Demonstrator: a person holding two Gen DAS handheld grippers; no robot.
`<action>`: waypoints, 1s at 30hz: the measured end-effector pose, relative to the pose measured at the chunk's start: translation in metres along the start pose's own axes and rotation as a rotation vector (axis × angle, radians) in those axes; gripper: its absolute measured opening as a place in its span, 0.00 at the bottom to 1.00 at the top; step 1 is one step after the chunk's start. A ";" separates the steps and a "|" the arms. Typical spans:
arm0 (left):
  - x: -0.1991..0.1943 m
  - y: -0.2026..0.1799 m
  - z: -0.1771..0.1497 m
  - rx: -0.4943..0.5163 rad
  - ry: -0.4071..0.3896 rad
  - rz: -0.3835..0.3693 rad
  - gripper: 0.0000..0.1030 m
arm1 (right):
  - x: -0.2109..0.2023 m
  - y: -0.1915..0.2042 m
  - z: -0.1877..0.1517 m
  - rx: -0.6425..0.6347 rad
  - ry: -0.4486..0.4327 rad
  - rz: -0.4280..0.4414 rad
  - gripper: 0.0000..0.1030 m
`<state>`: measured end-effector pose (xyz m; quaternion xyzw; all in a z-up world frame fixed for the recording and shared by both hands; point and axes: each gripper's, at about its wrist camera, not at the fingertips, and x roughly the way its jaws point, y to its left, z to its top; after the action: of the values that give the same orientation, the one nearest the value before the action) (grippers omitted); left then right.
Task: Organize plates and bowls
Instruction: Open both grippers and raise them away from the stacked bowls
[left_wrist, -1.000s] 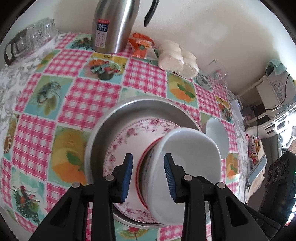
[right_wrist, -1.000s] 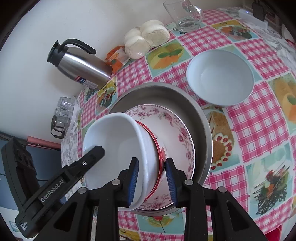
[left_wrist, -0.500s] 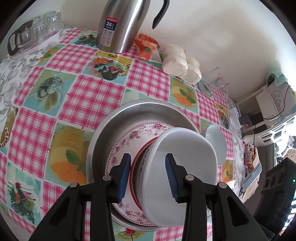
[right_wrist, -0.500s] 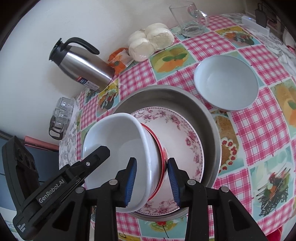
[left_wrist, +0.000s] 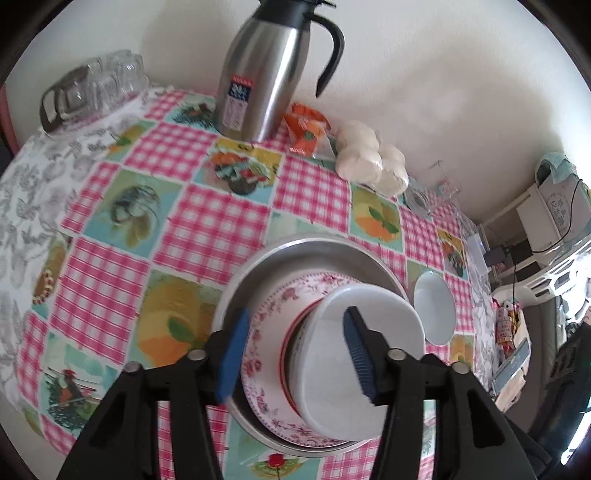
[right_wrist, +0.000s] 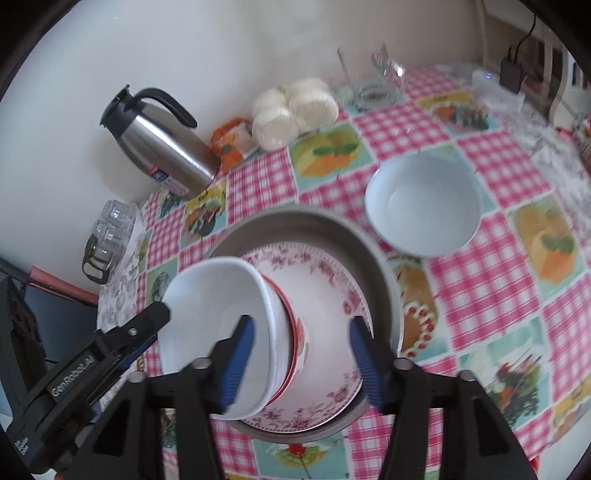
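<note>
A steel basin on the checked tablecloth holds a pink floral plate. On the plate sit nested bowls: a white bowl inside a red-rimmed bowl. My left gripper is open, its fingers either side of the white bowl's near wall. My right gripper is open, straddling the bowl rims from the other side. A pale blue bowl stands apart on the cloth.
A steel thermos jug, an orange packet, bagged white buns, a glass mug and a tray of glasses line the wall side. Shelves with clutter stand past the table.
Both grippers have opened wide from a narrow gap around the bowl rims and drawn back a little. The stacked bowls stay on the floral plate.
</note>
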<state>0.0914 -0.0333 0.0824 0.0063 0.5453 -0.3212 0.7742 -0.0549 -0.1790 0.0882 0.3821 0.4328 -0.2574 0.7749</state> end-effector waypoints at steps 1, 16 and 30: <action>-0.003 0.001 0.001 -0.005 -0.006 0.012 0.58 | -0.004 0.001 0.001 -0.007 -0.012 -0.011 0.63; -0.020 0.024 0.005 -0.044 -0.127 0.247 0.94 | -0.015 0.007 0.004 -0.094 -0.078 -0.123 1.00; -0.039 -0.006 0.006 0.064 -0.235 0.250 0.95 | -0.035 0.016 0.009 -0.165 -0.175 -0.127 1.00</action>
<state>0.0856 -0.0211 0.1206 0.0611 0.4356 -0.2379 0.8660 -0.0563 -0.1745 0.1270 0.2648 0.4064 -0.3020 0.8206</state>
